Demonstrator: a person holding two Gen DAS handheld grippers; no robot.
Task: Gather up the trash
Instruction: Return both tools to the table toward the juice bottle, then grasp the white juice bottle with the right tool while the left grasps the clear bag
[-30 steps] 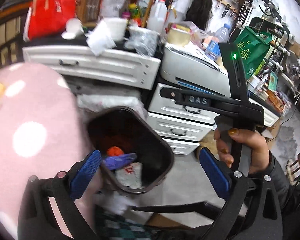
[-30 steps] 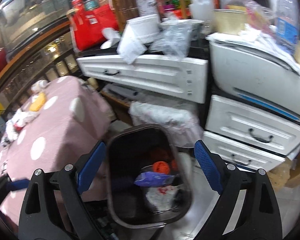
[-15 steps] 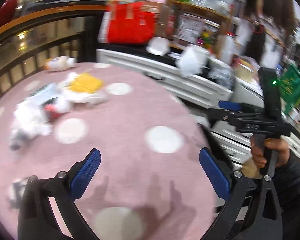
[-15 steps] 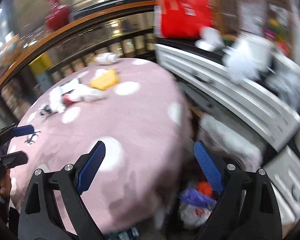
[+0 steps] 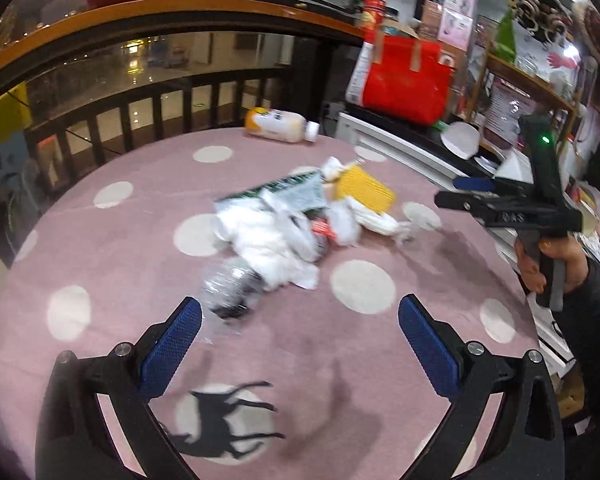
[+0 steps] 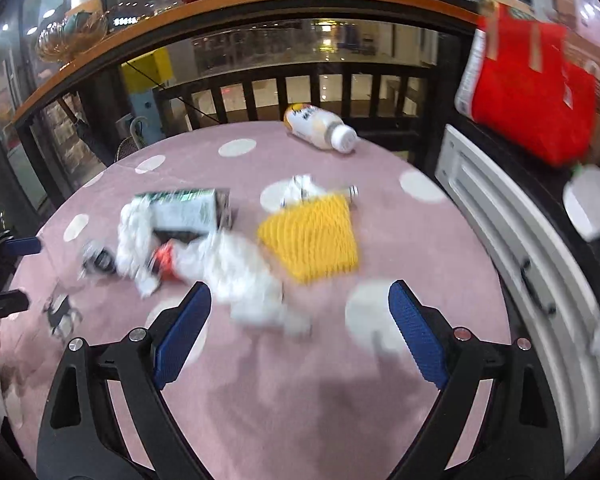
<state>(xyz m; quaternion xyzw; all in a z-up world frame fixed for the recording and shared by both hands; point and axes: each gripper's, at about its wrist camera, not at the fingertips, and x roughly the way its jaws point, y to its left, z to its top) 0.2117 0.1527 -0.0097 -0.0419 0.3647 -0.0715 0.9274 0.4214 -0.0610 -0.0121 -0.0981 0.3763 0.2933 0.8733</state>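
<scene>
- A heap of trash [image 5: 284, 232] lies near the middle of a round pink tabletop [image 5: 360, 344] dotted with white spots: crumpled white wrappers [image 6: 236, 268], a green-and-white carton [image 6: 184, 210], a yellow ribbed pad [image 6: 312, 236] and a clear crushed bottle [image 5: 230, 288] (its details blurred).
- A capped drink bottle [image 6: 320, 126] lies on its side at the far edge, well apart from the heap.
- The left hand-held gripper [image 5: 298, 346] hovers over the near side, blue pads spread wide, empty.
- The right hand-held gripper [image 6: 298, 330] hangs just above the wrappers, likewise apart and holding nothing.
- A red bag [image 5: 404, 82] sits on white drawers [image 6: 516, 256] beside the tabletop.
</scene>
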